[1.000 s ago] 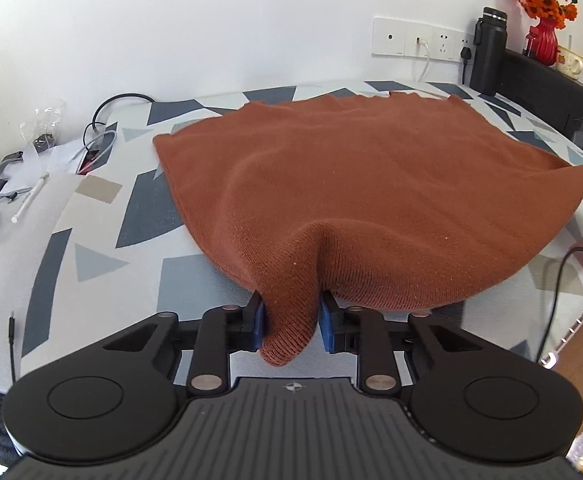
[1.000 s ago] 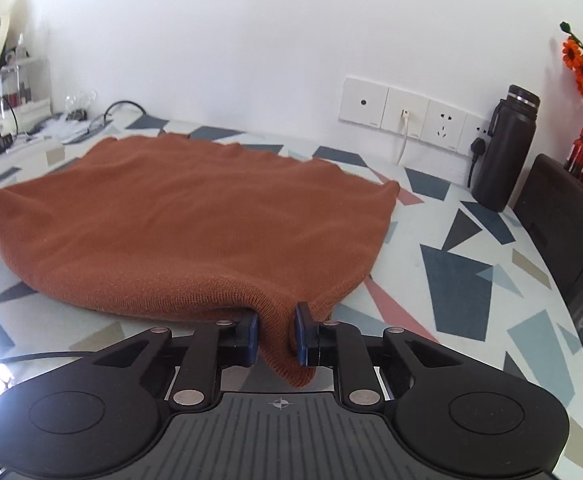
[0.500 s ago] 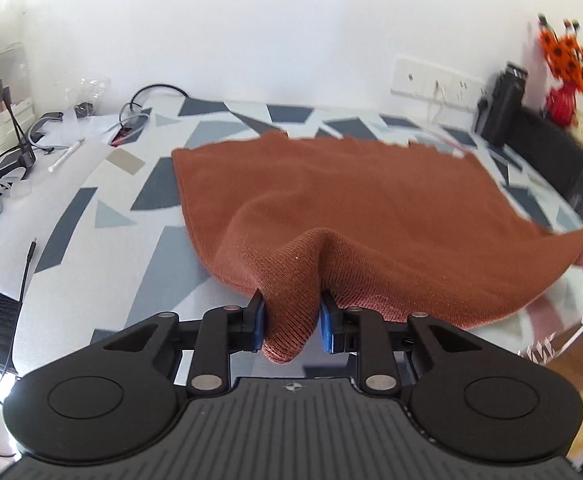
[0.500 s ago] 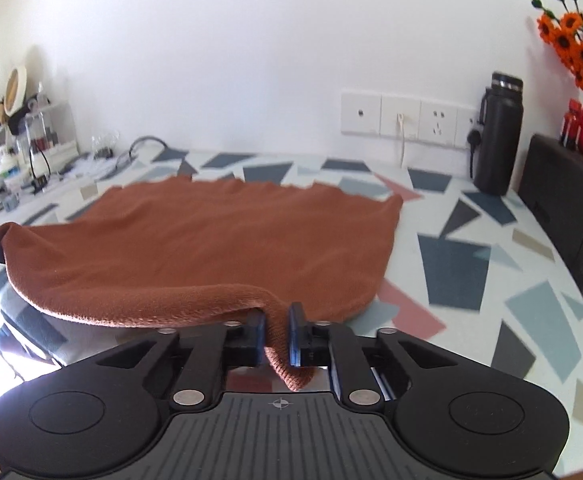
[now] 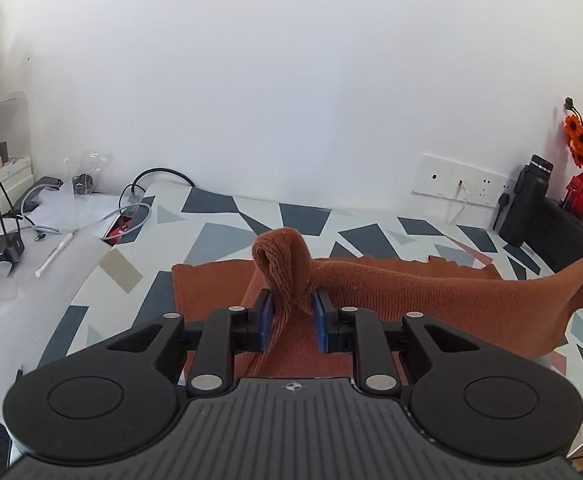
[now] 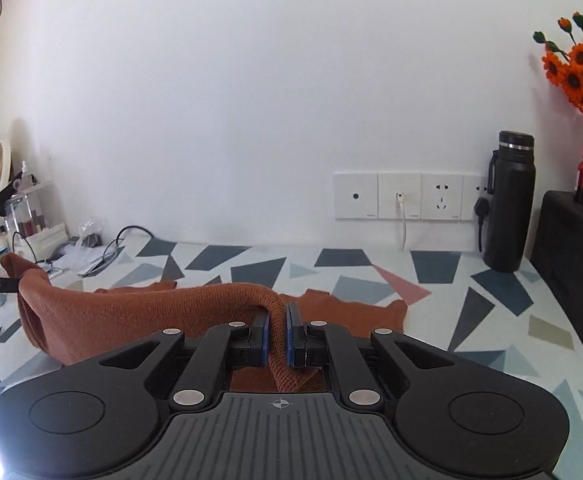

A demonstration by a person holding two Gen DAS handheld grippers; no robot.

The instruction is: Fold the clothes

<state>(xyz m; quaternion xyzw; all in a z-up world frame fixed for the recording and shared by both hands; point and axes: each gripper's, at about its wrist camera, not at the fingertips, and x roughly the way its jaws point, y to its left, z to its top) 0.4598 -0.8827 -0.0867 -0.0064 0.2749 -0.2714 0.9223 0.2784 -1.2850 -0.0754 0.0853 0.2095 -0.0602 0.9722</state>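
The left gripper (image 5: 291, 322) pinches the knit (image 5: 431, 292), its jaws just closing further. The right gripper (image 6: 277, 338) clamps the knit's edge, with the bottle (image 6: 509, 202) at two o'clock.

I have both black two-finger grippers raised off the patterned tabletop (image 5: 219, 236) and tipped a little downward. My left gripper (image 5: 290, 320) pinches a bunched corner of the rust-orange knitted cloth (image 5: 431, 296) between its blue pads (image 5: 266, 322), a thick loop standing up past the fingertips; its jaws have just been closing on that fabric. My right gripper (image 6: 277, 336) is clamped almost fully together on a thin fold of the same cloth, its tail hanging near the body.
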